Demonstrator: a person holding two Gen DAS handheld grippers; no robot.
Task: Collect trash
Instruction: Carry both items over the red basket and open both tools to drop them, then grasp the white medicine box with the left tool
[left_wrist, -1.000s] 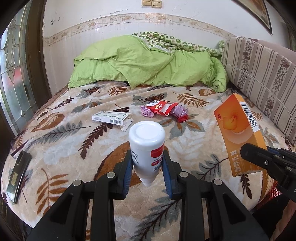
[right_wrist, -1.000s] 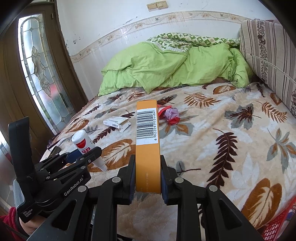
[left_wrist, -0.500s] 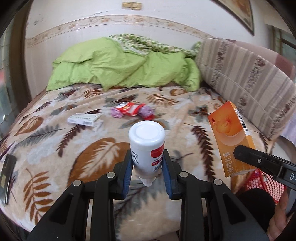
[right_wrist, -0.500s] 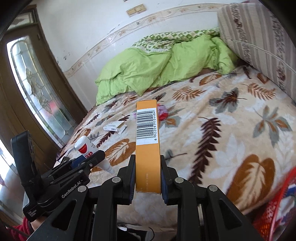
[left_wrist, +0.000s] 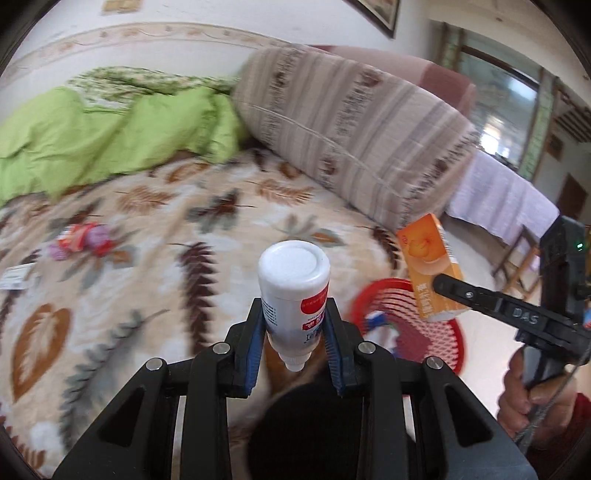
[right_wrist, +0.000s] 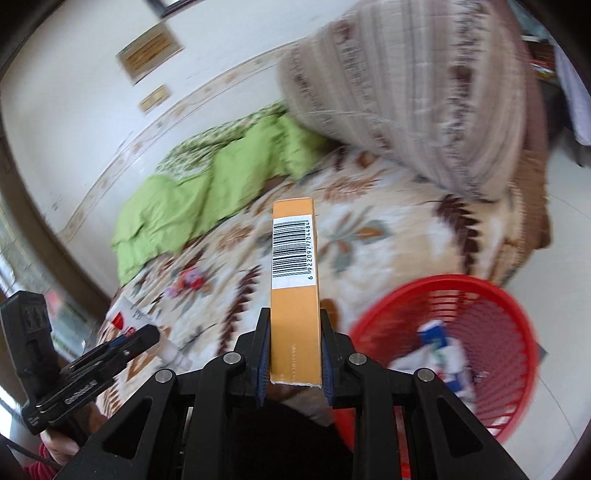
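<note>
Bottle first, in the left wrist view: the left gripper is clamped on its lower body, cap end toward the camera, above the bed's edge, the red basket just beyond to the right; carry it fully over the rim before letting go. Right wrist view: the right gripper is closed tight on the orange box; the basket sits on the floor at lower right, already holding scraps; a low release over its middle seems safest; wrappers remain on the bed.
</note>
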